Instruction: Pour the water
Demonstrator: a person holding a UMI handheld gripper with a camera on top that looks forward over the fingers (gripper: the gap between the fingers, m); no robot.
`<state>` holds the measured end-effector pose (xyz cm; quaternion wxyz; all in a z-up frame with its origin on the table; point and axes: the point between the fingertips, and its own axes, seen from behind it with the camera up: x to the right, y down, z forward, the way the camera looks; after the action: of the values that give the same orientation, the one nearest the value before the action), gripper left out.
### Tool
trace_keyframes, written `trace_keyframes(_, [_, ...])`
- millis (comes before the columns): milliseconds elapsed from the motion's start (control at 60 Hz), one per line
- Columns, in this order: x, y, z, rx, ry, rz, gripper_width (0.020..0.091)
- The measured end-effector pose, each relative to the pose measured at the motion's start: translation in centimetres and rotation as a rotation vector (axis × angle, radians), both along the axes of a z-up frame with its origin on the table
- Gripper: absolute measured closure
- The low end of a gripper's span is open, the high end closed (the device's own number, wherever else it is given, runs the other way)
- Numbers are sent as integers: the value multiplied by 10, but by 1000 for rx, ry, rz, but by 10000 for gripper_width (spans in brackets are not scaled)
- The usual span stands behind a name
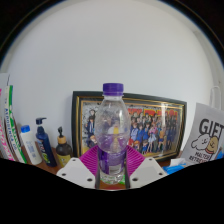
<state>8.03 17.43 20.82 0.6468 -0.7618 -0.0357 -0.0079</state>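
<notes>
Gripper (112,172): two pale fingers (76,172) low in the view, magenta pads (91,160) on their inner faces. The pads sit right against the sides of the bottle, with no gap showing on either side; the jaws are narrowed to the bottle's width and appear to clamp it.

Water bottle (113,135): clear plastic, purple cap (113,89), upright between the fingers, rising well above them. Its base is hidden below the fingers. The cap is on. A liquid level cannot be told through the clear wall.

Beyond the bottle, left side: a dark blue pump bottle (44,141), with a smaller white bottle (31,147) just beside it and a dark rounded bottle (63,149) on its other side. Colourful packaging (10,130) stands further left, text too small to read.

Directly behind the bottle: a framed picture (145,125) with a dark frame, showing a crowd of small figures, leaning against the wall.

Right side: a white card (205,140) with large dark letters reading "GIFT" and a yellow smiling face.

Farthest: a plain white wall (110,45).
</notes>
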Motion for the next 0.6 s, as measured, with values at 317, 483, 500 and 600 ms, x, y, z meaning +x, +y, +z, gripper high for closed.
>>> trace_keyframes(317, [18, -5, -115, -132, -8, 15, 765])
trace_keyframes(483, [23, -11, -121, -102, 41, -7, 699])
trace_keyframes(500, [23, -11, -120, -101, 43, -7, 693])
trace_keyframes(600, [23, -11, -122, -121, 44, -6, 629])
